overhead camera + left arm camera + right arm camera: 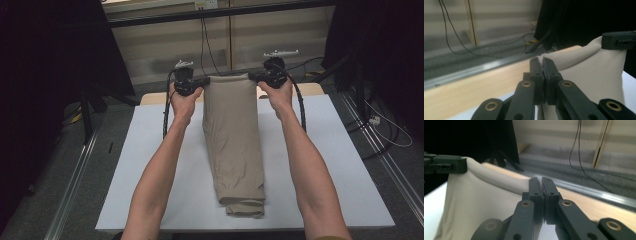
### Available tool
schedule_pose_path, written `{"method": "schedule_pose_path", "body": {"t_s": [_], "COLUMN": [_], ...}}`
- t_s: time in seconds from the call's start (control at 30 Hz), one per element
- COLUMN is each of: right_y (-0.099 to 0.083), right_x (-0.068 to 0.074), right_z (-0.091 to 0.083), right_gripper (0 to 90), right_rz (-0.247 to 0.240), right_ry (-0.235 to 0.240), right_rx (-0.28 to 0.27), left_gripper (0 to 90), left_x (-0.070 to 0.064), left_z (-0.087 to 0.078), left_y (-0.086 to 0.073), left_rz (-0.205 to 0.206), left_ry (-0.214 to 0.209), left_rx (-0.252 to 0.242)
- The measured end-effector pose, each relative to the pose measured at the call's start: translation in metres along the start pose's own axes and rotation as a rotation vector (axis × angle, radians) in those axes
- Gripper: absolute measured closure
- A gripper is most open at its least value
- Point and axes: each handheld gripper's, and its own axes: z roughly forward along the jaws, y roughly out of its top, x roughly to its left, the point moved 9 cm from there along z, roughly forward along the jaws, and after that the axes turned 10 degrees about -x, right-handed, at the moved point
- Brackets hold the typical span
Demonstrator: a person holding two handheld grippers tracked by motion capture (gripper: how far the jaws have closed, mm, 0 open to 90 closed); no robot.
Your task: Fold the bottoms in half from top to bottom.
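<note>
A white counter [150, 165] with a pale wooden far edge stands on grey floor [60, 165]. Beige trousers [235, 145] lie lengthwise down its middle, folded end by the near edge.

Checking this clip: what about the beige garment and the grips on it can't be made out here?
- Beige garment: waistband or hem at the near end, high view, folds bunch over it.
- Left gripper: depth of bite, its shut jaws cover the cloth corner.
- Right gripper: same, in the right gripper view.
</note>
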Motion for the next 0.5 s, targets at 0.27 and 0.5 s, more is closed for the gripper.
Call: {"method": "schedule_pose_path", "body": {"t_s": [0.27,0.5], "right_y": [-0.004,-0.025], "right_x": [0.018,0.043], "right_z": [-0.027,-0.072], "right_gripper": [88.0,88.0], "right_rz": [-0.022,-0.041], "right_ry": [0.059,0.119], "right_rx": [-0.018,-0.043], "left_gripper": [87.8,87.6], "left_x": [-0.024,-0.057], "left_z": [-0.03,-0.077], "left_y": [-0.012,-0.032], "left_rz": [-0.012,0.015], "left_ry": [-0.076,-0.148], "left_rx": [-0.03,-0.044]}}
